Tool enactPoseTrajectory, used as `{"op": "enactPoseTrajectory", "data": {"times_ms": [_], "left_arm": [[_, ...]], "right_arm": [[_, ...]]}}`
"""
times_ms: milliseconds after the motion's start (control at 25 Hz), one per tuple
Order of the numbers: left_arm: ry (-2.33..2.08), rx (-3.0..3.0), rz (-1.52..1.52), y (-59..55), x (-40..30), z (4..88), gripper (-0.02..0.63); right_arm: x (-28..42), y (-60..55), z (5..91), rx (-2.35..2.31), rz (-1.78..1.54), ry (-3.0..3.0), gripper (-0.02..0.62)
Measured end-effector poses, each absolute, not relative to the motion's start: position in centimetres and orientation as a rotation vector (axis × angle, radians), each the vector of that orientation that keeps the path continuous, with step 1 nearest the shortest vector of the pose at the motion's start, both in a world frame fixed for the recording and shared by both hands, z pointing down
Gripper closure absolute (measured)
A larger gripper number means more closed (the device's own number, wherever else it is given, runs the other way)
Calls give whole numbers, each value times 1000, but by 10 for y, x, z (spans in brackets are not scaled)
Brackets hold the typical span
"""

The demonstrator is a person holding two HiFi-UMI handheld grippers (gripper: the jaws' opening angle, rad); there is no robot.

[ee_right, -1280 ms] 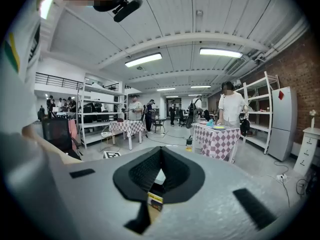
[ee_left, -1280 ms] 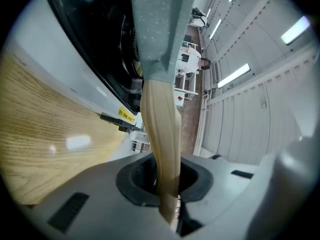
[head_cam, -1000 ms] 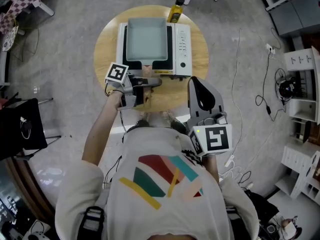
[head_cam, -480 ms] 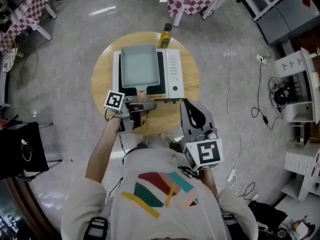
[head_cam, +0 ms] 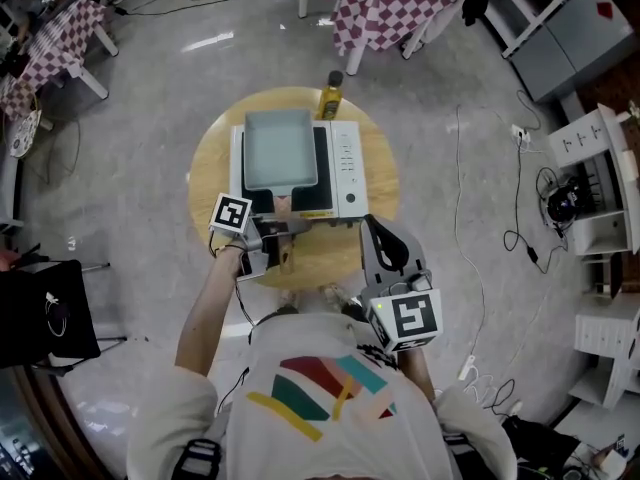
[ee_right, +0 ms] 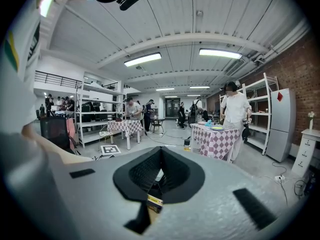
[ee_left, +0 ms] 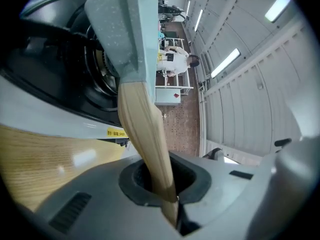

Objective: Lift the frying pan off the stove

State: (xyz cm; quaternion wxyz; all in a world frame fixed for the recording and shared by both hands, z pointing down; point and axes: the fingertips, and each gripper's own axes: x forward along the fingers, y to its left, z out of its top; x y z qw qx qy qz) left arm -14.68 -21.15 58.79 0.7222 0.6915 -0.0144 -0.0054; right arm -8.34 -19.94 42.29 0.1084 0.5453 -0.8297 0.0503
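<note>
Left gripper (ee_left: 170,206) jaws clamped on the frying pan (head_cam: 279,148) handle at the stove (head_cam: 346,168); right gripper (ee_right: 150,196) jaws together, empty.

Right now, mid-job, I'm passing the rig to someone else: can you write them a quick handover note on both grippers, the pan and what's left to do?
Left gripper: shut on the pan's wooden handle.
Right gripper: shut, empty, held back near the body, off the table.
Frying pan: looks seated on the stove, which stands on the round table. A bottle stands behind the stove.
Done: handle gripped.
Left: lift the pan up off the stove, probably best kept level.
</note>
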Motion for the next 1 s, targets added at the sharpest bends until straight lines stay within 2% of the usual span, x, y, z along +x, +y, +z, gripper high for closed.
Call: {"op": "enactPoseTrajectory", "data": {"times_ms": [720,1000], "left_arm": [[-96,1671,82,-245,-156,565,595],[-66,1755,67,-256,-146,510,595]], "right_arm": [[-87,-210,418,1585,99,-2428,603],[-87,-233,392,1655,20,-2431,603]]}}
